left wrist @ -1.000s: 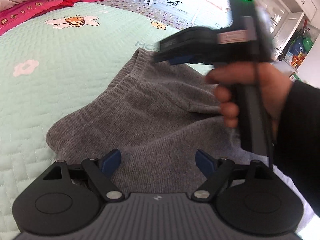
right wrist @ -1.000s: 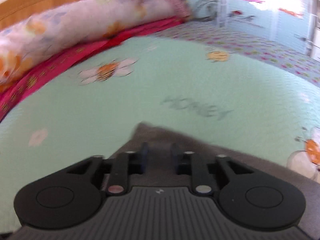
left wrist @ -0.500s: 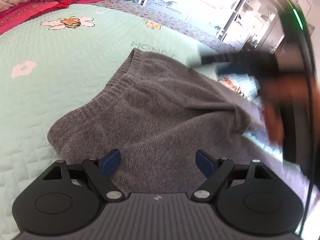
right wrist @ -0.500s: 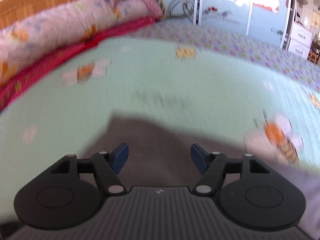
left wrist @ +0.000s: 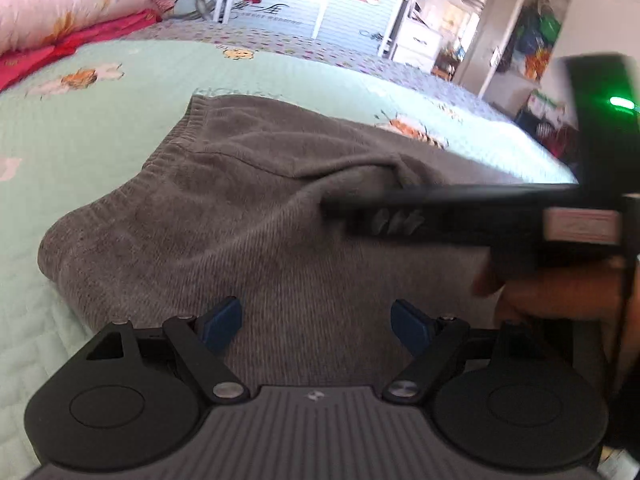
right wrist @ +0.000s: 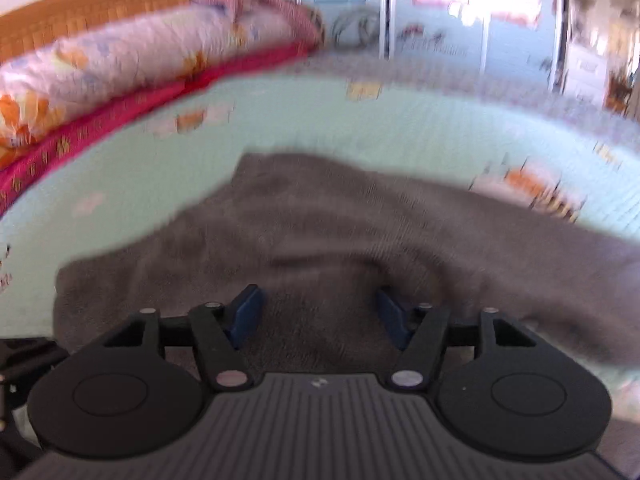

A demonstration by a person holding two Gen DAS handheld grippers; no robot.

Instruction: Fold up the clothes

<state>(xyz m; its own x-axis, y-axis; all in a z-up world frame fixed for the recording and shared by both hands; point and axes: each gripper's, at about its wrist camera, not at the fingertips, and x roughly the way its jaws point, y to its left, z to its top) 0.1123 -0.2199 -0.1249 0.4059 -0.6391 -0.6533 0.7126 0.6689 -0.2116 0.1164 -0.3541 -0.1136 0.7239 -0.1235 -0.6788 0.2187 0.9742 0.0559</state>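
We see a grey knit garment (left wrist: 248, 220) spread on the mint quilt (left wrist: 92, 132), filling the middle of the left wrist view from about 9 o'clock across to 3 o'clock. Its ribbed hem (left wrist: 160, 160) runs along the 10 o'clock edge, thick and slightly rolled, while the body shows fine parallel ribs and a soft, fuzzy nap. A raised fold crosses it toward 2 o'clock, and shallow creases fan out from there.

Our left gripper (left wrist: 318, 322) hovers low over the near part of the cloth at 6 o'clock, its blue-padded fingers (left wrist: 222, 322) spread wide with nothing between them. Our right gripper (right wrist: 318, 312), in its own blurred view, is likewise spread apart above the grey fabric (right wrist: 320, 232), holding nothing. From the left camera the right tool's black body (left wrist: 460, 212) reaches in from 3 o'clock over the garment, with a green light at 2 o'clock and the hand (left wrist: 560, 292) wrapped round its handle; whether it touches the cloth we cannot tell.

The quilt is stitched in a small brick pattern, printed with bees and flowers. At 11 o'clock lies a puffy floral pillow (right wrist: 132, 64) on a magenta sheet (right wrist: 92, 128), backed by a wooden headboard (right wrist: 80, 16).
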